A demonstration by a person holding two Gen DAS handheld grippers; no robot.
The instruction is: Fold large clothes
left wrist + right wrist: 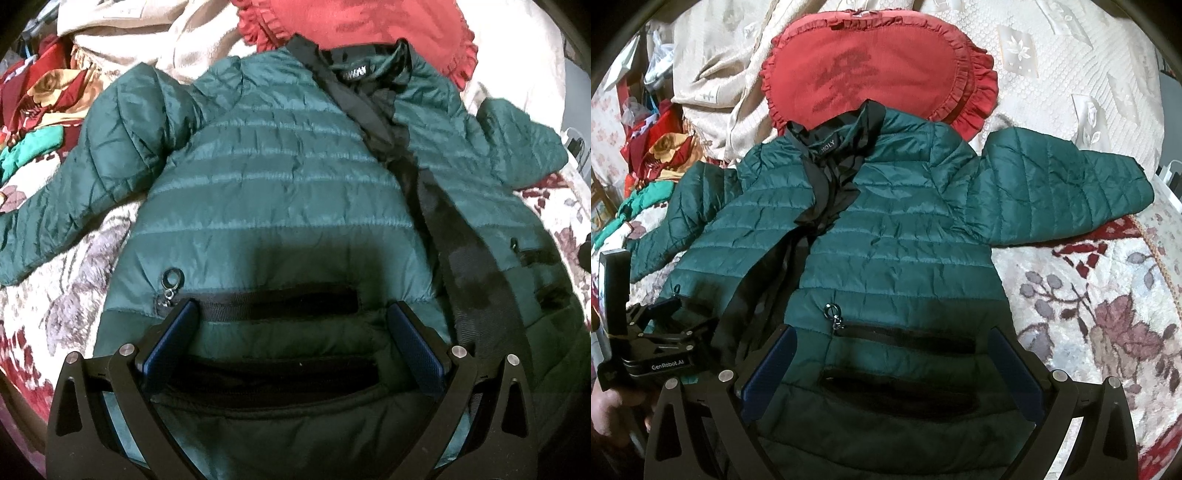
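Hovering over the near hem of the green puffer jacket point(280, 192), the left tongs point(291, 339) stand with their blue-padded fingers point(166, 343) spread wide apart, gripping nothing; a black-edged pocket zip point(280, 302) lies between them. The right tongs point(894, 358) are likewise spread apart and empty above the hem on the jacket's right side, over another pocket zip point(905, 338). In the right wrist view the left tongs show at the near left edge. The jacket lies front up and unzipped on a bed with a flowered blanket point(1089, 314), collar at the far end, black lining point(827, 184) showing along the opening, and both sleeves spread out to left and right. Beyond the collar sits a red frilled cushion point(879, 70) against a cream quilt point(1052, 66). Crumpled colourful cloths point(40, 107) lie far left.
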